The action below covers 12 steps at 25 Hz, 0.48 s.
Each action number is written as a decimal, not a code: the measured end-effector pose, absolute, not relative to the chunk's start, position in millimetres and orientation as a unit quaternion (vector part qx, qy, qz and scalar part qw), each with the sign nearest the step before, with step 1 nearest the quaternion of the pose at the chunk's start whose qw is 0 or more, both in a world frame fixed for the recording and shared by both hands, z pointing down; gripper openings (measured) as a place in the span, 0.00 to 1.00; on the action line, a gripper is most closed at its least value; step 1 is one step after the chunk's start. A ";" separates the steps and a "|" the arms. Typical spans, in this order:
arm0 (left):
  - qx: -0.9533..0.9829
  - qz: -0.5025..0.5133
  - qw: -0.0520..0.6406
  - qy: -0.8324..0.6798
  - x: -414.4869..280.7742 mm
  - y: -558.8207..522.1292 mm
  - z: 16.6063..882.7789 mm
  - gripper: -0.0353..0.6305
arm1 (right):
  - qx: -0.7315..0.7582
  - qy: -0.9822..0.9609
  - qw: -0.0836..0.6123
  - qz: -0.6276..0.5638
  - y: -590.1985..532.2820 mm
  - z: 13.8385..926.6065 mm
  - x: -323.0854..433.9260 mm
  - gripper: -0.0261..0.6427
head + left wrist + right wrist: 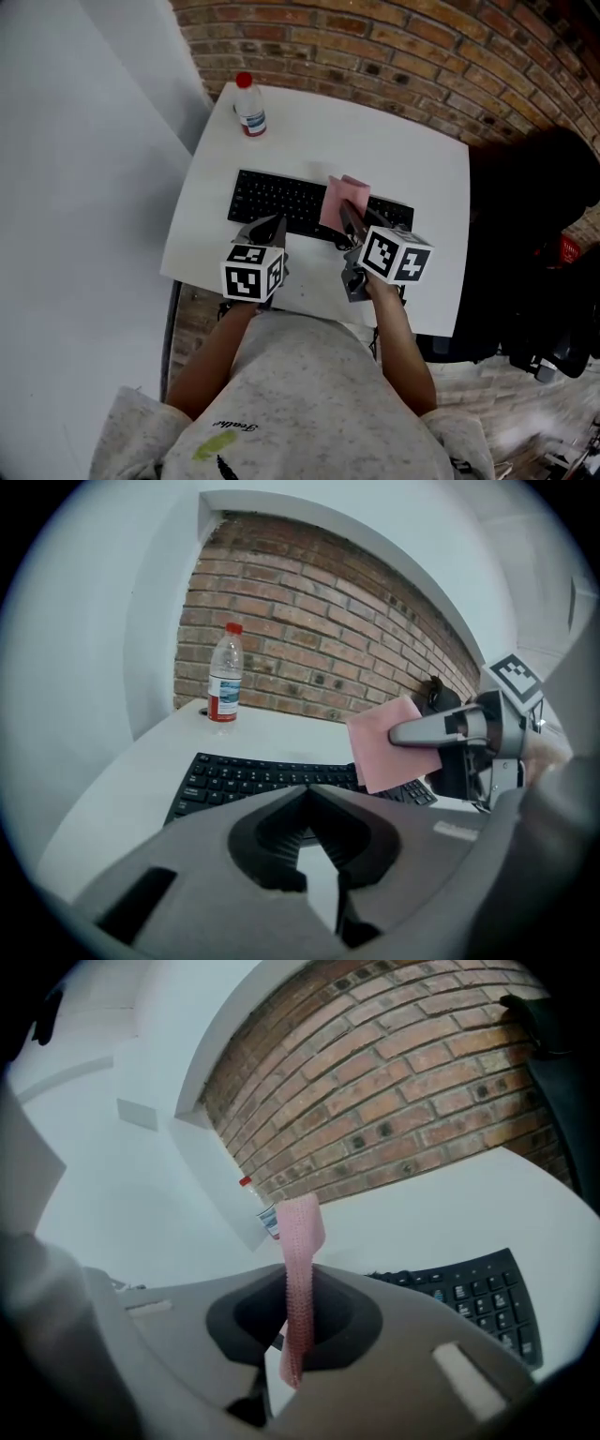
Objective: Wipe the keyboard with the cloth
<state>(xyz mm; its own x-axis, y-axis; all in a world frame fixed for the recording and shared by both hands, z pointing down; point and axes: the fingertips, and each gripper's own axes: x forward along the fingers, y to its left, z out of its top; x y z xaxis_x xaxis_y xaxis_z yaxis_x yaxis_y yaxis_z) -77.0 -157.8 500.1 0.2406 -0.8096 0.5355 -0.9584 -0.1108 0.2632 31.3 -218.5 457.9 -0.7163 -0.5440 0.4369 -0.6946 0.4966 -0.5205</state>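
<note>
A black keyboard (281,200) lies across the middle of the white table (412,159). My right gripper (349,217) is shut on a pink cloth (343,202), which hangs over the keyboard's right half. In the right gripper view the cloth (299,1279) stands edge-on between the closed jaws, with the keyboard's end (469,1297) at the right. My left gripper (272,228) hovers at the keyboard's near edge, left of the cloth, jaws shut and empty. From the left gripper view the keyboard (253,778) lies ahead and the cloth (386,744) hangs in the right gripper (398,733).
A clear plastic water bottle (249,108) with a red cap stands at the table's far left corner. A brick wall (412,47) runs behind the table. A black chair (534,244) stands to the right, close to the table edge.
</note>
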 end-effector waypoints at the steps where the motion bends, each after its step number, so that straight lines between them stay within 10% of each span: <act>1: 0.733 0.128 0.286 -0.604 -83.8 -155.6 500.3 0.05 | 0.355 -0.860 0.111 0.348 -214.0 459.6 20.4 0.07; 12: 0.715 0.122 0.289 -0.625 -163.8 -124.2 502.6 0.05 | 0.292 -0.879 0.130 0.354 -174.3 472.6 -97.2 0.07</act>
